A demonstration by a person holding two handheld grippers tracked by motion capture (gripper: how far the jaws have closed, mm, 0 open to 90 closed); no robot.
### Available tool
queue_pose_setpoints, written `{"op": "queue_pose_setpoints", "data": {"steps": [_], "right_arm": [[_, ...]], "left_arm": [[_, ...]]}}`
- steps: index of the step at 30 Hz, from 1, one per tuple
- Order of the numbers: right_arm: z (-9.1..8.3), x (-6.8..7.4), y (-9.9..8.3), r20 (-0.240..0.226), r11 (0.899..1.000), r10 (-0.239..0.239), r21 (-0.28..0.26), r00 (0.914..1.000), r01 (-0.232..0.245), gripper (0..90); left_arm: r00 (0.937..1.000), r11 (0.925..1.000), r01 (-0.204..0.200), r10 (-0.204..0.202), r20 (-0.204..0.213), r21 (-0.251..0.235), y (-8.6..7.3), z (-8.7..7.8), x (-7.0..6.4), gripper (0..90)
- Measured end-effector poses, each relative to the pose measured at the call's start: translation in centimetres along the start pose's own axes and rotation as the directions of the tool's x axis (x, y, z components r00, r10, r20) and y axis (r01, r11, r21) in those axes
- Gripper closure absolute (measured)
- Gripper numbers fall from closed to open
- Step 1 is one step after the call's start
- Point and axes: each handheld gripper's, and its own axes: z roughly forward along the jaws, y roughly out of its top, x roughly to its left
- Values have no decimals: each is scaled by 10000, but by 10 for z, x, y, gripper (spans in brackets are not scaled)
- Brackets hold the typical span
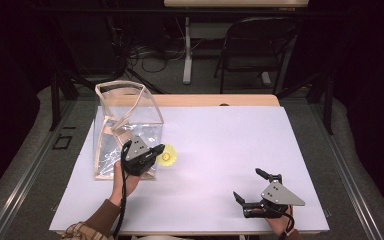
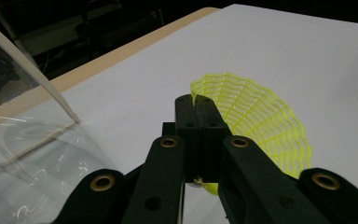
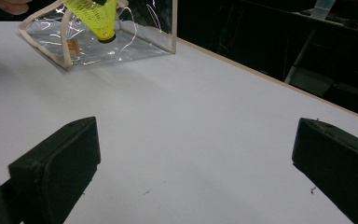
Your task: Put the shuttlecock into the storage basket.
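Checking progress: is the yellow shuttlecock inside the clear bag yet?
Out. The left gripper holds the shuttlecock beside the clear bag, above the table.

White-topped table with pale wooden far edge. Beyond it, grey floor, black folding chair, white table leg (second tabletop above), tangled cables. Surroundings dark; lighting concentrated on tabletop.

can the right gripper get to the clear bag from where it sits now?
Probably yes. The right gripper is open, with bare white table between it and the clear bag; only the left gripper, clamping the yellow shuttlecock, sits beside it.
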Motion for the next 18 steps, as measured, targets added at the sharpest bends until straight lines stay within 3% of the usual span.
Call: {"op": "queue_pose_setpoints", "data": {"steps": [18], "right_arm": [[0,0,0,7,10000,7,25,10000,-7,3]], "left_arm": [[9999,9999,-116,117,77,-81,12,-4,4,899]]}}
